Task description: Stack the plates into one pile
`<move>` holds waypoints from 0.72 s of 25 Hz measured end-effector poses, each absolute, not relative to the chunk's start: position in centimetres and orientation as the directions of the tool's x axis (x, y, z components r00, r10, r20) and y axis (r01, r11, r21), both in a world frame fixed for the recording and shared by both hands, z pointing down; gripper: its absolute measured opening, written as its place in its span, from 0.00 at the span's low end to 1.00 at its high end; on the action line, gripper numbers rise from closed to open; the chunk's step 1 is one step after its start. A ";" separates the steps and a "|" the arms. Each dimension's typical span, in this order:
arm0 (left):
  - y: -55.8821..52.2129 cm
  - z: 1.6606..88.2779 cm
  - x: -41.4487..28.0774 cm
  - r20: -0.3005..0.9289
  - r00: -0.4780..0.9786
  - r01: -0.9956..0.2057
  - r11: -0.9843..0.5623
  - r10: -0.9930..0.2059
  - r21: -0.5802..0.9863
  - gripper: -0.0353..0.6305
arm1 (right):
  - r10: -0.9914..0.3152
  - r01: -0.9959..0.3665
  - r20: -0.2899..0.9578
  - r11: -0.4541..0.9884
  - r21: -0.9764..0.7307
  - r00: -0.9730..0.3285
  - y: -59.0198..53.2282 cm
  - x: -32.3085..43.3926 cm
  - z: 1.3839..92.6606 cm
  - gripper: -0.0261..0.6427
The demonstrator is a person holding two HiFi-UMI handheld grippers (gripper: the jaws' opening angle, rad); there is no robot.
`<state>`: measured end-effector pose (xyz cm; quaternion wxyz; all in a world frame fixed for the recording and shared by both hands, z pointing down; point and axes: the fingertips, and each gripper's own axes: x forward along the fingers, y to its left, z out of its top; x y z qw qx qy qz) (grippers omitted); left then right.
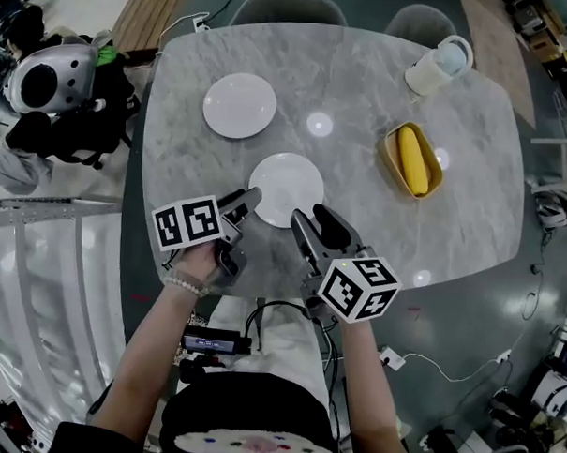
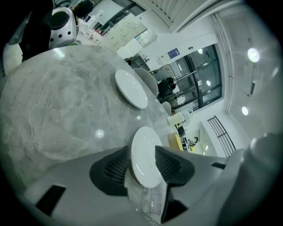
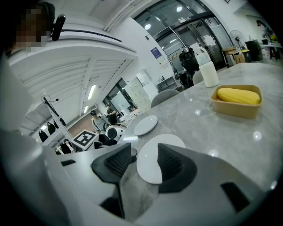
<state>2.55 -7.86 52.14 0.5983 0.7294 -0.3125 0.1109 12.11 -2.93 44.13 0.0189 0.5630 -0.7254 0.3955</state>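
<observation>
Stacking not started: near plate [image 1: 285,188] and far plate [image 1: 239,104] lie apart on table [image 1: 365,84]; left gripper [image 1: 245,205] and right gripper [image 1: 314,222] at near plate, fingers spread, empty.

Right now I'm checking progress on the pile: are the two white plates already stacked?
No, the near plate and the far plate lie apart, each flat on the table.

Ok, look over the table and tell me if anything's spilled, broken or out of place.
Nothing stands out. The near plate and far plate lie flat and apart on the table, not yet stacked; the yellow dish and white jug stand upright, and no spill or damage shows.
</observation>
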 end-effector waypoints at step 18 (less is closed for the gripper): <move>-6.6 54.6 2.5 0.603 0.749 -0.632 -0.022 -0.274 0.775 0.14 | -0.811 -0.797 0.499 -0.069 -0.600 -0.305 1.3 12.2 46.5 0.27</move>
